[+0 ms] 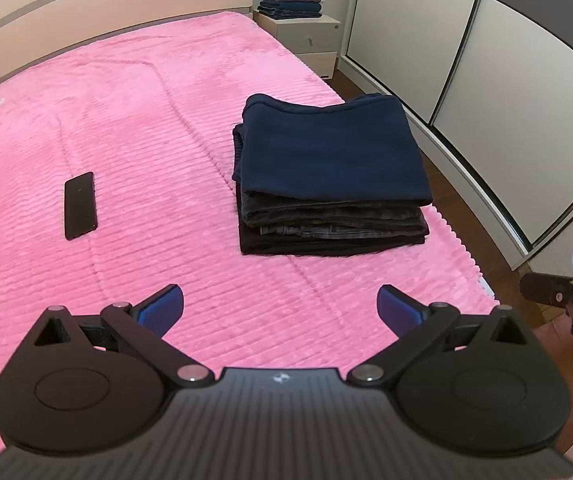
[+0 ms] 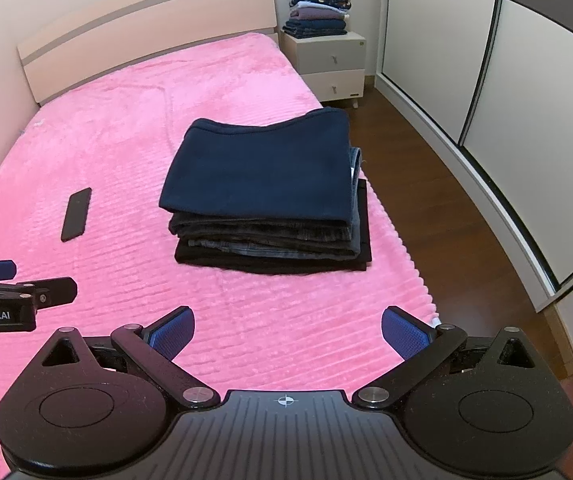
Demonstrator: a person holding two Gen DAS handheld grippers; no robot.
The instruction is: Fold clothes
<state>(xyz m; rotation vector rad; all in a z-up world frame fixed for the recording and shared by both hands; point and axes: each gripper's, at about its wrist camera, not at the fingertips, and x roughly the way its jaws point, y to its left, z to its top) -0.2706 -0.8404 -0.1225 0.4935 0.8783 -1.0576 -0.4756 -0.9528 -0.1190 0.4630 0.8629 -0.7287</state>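
Folded navy garment (image 1: pixel 332 148) tops the stack of dark clothes (image 1: pixel 330 224) on the pink bed (image 1: pixel 134 128), phone (image 1: pixel 80 205) lying apart from the stack. Left claw (image 1: pixel 280 306) and right claw (image 2: pixel 288 330) hover short of the stack, both spread wide, empty.

Both wrist views low over pink bed (image 1: pixel 126 120), facing headboard (image 2: pixel 146 20), sharing folded stack (image 1: pixel 326 168)

Bed: we note a pink ribbed plush bedspread (image 2: pixel 126 160) and a pale wooden headboard (image 2: pixel 146 28).
Nightstand: we record a cream two-drawer bedside cabinet (image 2: pixel 334 64) beside the headboard.
Wardrobe: white-and-grey sliding doors (image 2: pixel 526 120) line the right wall.
Floor: we see dark brown wood boards (image 2: pixel 438 208).
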